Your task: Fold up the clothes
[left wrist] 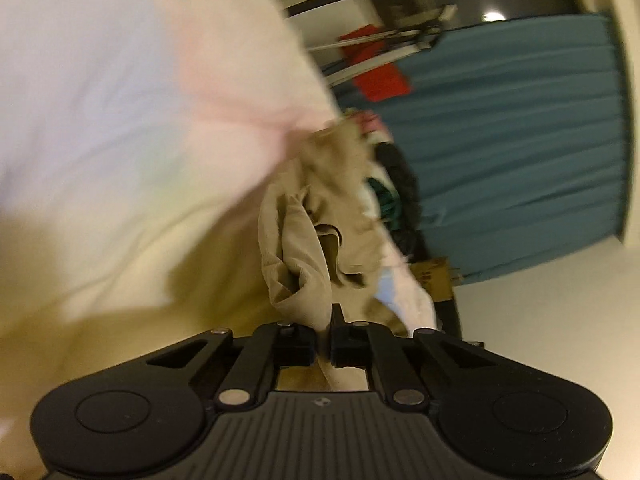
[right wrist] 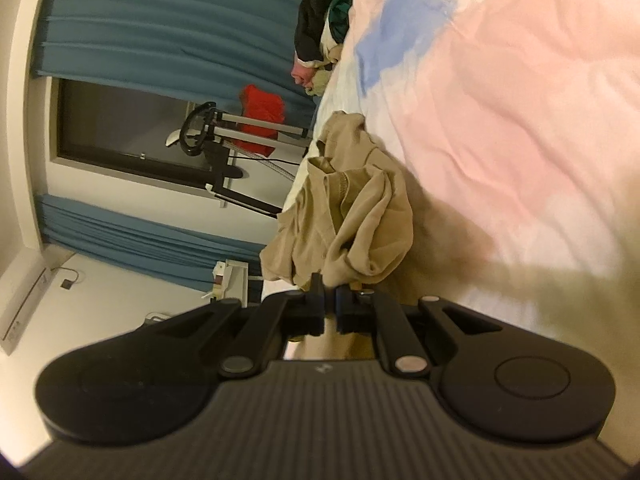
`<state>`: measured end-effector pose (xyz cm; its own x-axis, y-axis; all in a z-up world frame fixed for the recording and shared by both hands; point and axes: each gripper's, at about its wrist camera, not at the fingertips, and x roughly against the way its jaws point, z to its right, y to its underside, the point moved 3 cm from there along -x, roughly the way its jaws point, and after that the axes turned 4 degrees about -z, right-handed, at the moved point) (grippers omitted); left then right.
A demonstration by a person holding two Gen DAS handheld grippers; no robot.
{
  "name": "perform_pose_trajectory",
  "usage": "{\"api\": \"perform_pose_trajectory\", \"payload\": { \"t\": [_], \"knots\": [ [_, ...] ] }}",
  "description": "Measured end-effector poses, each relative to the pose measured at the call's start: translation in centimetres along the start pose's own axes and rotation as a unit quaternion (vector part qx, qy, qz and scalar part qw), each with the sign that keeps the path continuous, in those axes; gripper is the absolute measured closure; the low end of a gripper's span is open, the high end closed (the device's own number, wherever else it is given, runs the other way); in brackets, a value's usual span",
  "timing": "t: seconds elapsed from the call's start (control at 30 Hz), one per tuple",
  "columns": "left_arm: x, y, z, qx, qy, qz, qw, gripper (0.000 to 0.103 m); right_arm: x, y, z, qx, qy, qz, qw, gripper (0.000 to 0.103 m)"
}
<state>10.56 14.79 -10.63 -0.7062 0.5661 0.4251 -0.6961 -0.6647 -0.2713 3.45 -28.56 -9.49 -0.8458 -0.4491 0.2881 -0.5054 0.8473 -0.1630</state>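
Observation:
A crumpled beige garment (left wrist: 320, 232) hangs bunched in front of my left gripper (left wrist: 325, 332), which is shut on a fold of it. The same beige garment (right wrist: 352, 216) shows in the right wrist view, rumpled against the pastel bed cover (right wrist: 500, 120). My right gripper (right wrist: 329, 294) is shut on its lower edge. Both views are rolled sideways, so the bed cover (left wrist: 120, 120) fills one side of each. How much of the garment rests on the bed is hard to tell.
A pile of dark, green and pink clothes (right wrist: 324, 28) lies farther along the bed, also clothes pile (left wrist: 394, 184). Teal curtains (left wrist: 520, 140), a red cloth (right wrist: 262, 114) on a metal rack (right wrist: 224, 132), a dark window (right wrist: 132, 128) and a cardboard box (left wrist: 432, 276) lie beyond.

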Motion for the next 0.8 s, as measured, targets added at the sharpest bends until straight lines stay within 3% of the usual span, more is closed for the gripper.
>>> {"api": "perform_pose_trajectory", "payload": {
  "t": [0.13,0.27,0.47,0.63,0.8],
  "knots": [
    [3.3,0.6,3.3,-0.035,0.017,0.005,0.9992,0.098,2.7,0.7,-1.8,0.008,-0.013,0.004,1.000,0.095],
    [8.1,3.4,4.7,-0.049,0.007,0.000,0.9988,0.098,7.2,2.9,-3.7,0.029,-0.003,-0.007,1.000,0.095],
    [15.9,8.9,4.1,-0.004,0.004,-0.031,0.9995,0.098,14.7,7.1,-4.0,0.031,0.033,-0.038,0.998,0.095],
    [11.1,4.8,5.6,0.022,-0.026,-0.032,0.9989,0.098,13.9,6.1,-4.9,0.018,0.045,-0.038,0.998,0.095],
    [6.1,0.7,7.0,0.048,-0.057,-0.033,0.9967,0.098,7.5,2.4,-7.1,0.013,0.058,-0.022,0.998,0.094]
  ]
}}
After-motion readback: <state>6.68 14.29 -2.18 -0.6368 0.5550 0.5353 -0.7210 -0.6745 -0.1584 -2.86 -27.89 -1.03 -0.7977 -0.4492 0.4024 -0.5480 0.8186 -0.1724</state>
